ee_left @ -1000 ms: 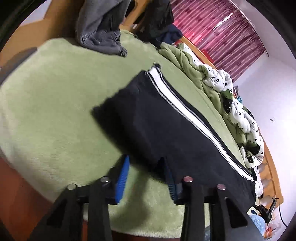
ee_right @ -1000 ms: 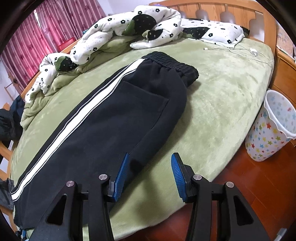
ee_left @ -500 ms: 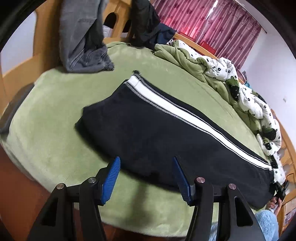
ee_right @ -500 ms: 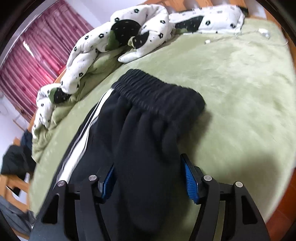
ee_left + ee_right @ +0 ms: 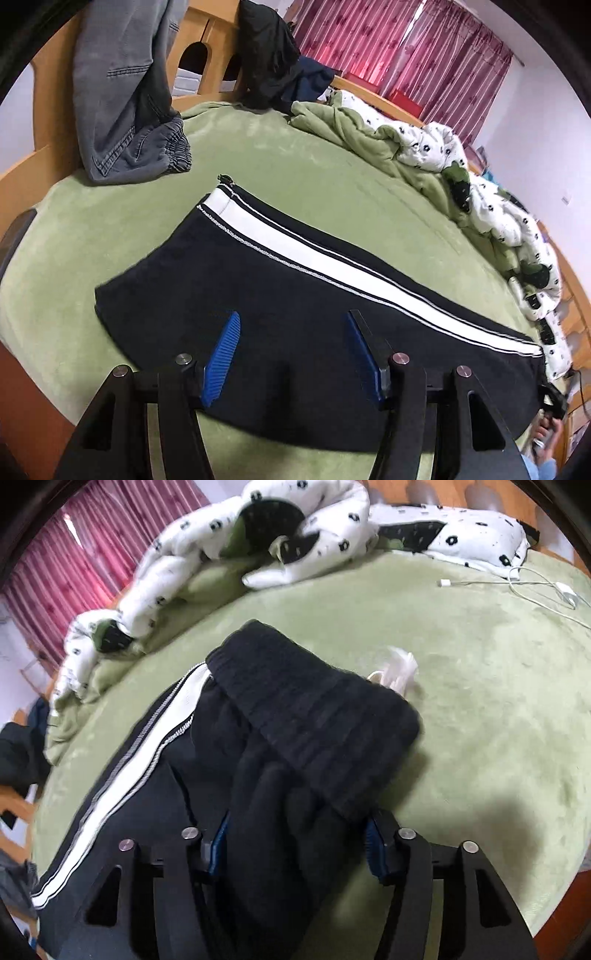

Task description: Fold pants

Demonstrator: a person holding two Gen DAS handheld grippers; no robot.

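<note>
Black pants with a white side stripe point(image 5: 295, 291) lie flat along the green bed cover point(image 5: 92, 229). The hem is at the upper left of the left wrist view. My left gripper point(image 5: 293, 347) hovers over the near edge of the lower leg, open, with nothing between its blue pads. In the right wrist view the ribbed waistband point(image 5: 310, 709) lies just ahead of my right gripper point(image 5: 297, 825). That gripper stands wide and straddles a bunched ridge of the black fabric. The ridge fills the gap between the pads, and I see no pinch on it.
Grey jeans point(image 5: 125, 110) and dark clothes point(image 5: 269, 62) hang over the wooden footboard. A rumpled white flowered quilt point(image 5: 229, 554) runs along the bed's far side. A white charging cable point(image 5: 517, 583) lies near the headboard, and a small white scrap point(image 5: 399, 668) sits beside the waistband.
Both grippers opened wider. The left one rose and drew back from the leg's edge. The right one moved from the bed's edge up to the waistband, and fabric now sits between its pads.
</note>
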